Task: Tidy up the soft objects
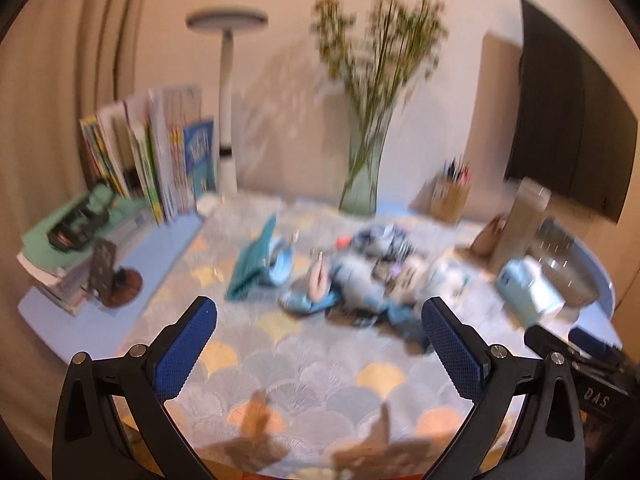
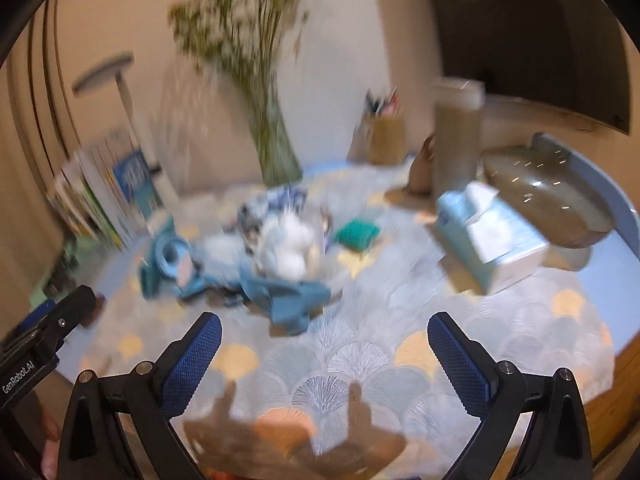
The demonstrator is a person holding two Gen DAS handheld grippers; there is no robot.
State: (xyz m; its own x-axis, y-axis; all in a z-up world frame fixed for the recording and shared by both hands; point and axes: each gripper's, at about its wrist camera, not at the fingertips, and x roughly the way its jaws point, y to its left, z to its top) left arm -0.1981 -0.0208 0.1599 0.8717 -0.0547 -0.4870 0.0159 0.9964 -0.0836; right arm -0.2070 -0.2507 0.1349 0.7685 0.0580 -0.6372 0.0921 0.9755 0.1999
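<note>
- A jumbled pile of soft items point(image 1: 360, 276) is seen in the middle of the table, on a scallop-patterned cloth point(image 1: 304, 364); blur hides most detail, but blue, white and grey fabric pieces can be made out.
- A teal cloth point(image 1: 250, 268) lies at the pile's left edge, and a small green folded piece point(image 2: 356, 234) sits apart on its right.
- The left gripper point(image 1: 320, 348) is held above the near cloth with fingers spread wide and nothing between them.
- The right gripper point(image 2: 326, 354) is likewise spread and empty, near the pile, probably so either can reach in first.
- Sorting is judged not yet begun.
- A tissue box point(image 2: 490, 240) stands right of the pile; a vase point(image 1: 362, 176) and books point(image 1: 160, 152) are kept along the far wall.
</note>
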